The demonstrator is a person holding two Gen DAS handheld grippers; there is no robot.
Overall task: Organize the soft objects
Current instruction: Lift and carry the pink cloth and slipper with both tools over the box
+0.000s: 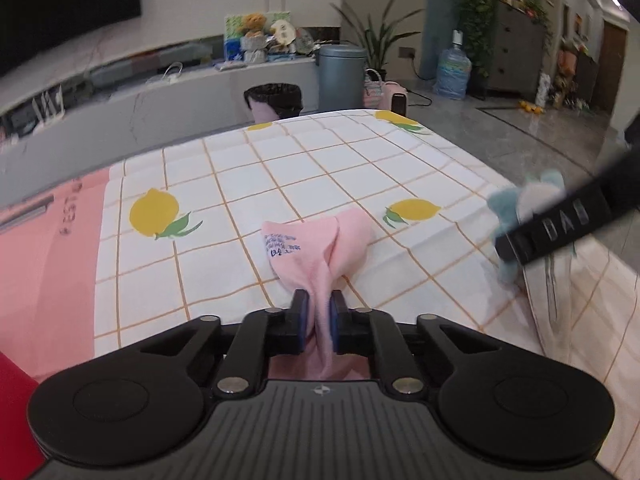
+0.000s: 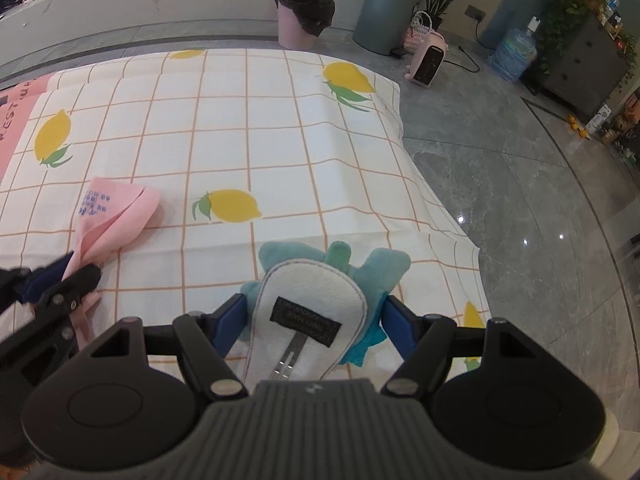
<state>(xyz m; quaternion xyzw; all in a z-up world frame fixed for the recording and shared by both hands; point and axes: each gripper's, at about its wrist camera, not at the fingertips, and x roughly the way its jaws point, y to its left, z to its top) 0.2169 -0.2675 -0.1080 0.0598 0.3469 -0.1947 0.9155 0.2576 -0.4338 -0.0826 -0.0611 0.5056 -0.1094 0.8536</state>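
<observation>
Pink cloth (image 1: 320, 240) is pinched shut in the left claw (image 1: 319, 320), lifting one corner off the bench (image 1: 280, 168); the right claw (image 2: 314, 322) clasps a blue plush toy (image 2: 316, 304) by its sides, probably for carrying.

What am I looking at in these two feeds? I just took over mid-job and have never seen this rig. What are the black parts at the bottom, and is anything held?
There is no robot: a person holds a two-finger claw in each hand, with a fisheye camera on each looking along its fingers. The black parts at the bottom are the claws.

The left wrist view shows the left claw shut on a pink cloth with blue printing, which trails onto a lemon-print tablecloth.

The right wrist view shows the right claw, its blue pads against the sides of a blue plush toy with a white underside and black label, near the table's edge. Each claw also appears in the other's view.
</observation>
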